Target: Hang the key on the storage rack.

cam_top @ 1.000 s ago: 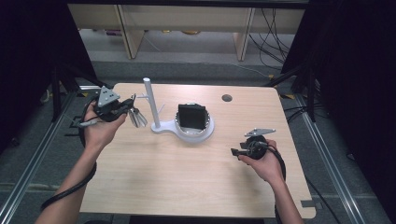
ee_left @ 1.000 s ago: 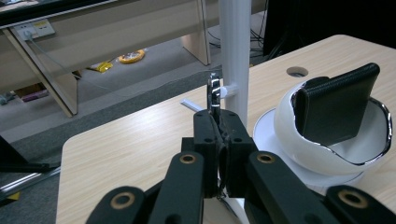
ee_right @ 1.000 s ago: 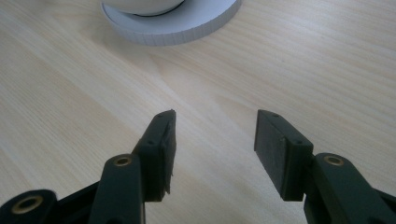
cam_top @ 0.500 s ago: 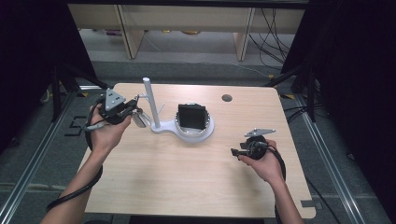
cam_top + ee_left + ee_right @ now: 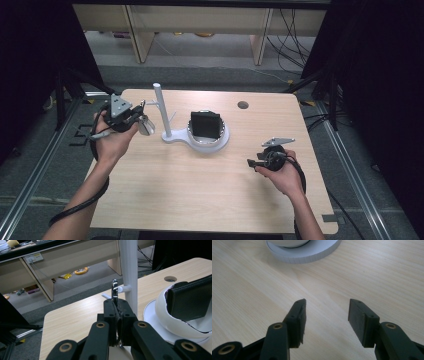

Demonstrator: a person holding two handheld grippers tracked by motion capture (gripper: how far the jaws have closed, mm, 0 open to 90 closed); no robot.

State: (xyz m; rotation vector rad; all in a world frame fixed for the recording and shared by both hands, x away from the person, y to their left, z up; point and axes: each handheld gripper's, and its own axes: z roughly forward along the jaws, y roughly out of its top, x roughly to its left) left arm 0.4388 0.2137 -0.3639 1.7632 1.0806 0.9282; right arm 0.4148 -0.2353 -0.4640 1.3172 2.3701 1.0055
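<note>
My left gripper point(image 5: 139, 116) is at the table's far left, shut on the thin handle of a small metal scoop point(image 5: 146, 126) whose silvery cup hangs below the jaws. In the left gripper view the handle's slotted tip point(image 5: 114, 289) sticks up from the closed jaws of my left gripper point(image 5: 117, 308), right beside a short peg point(image 5: 123, 288) on the white post point(image 5: 128, 267). My right gripper point(image 5: 253, 162) rests low over the table at the right, open with nothing between its jaws; in its own view, my right gripper point(image 5: 325, 316) has bare wood between the pads.
The white stand point(image 5: 170, 135) joins a round white base carrying a bowl point(image 5: 220, 140) with a black folded object point(image 5: 205, 125) inside. The base's edge point(image 5: 304, 255) lies ahead of the right jaws. A cable hole point(image 5: 243, 105) sits at the far edge.
</note>
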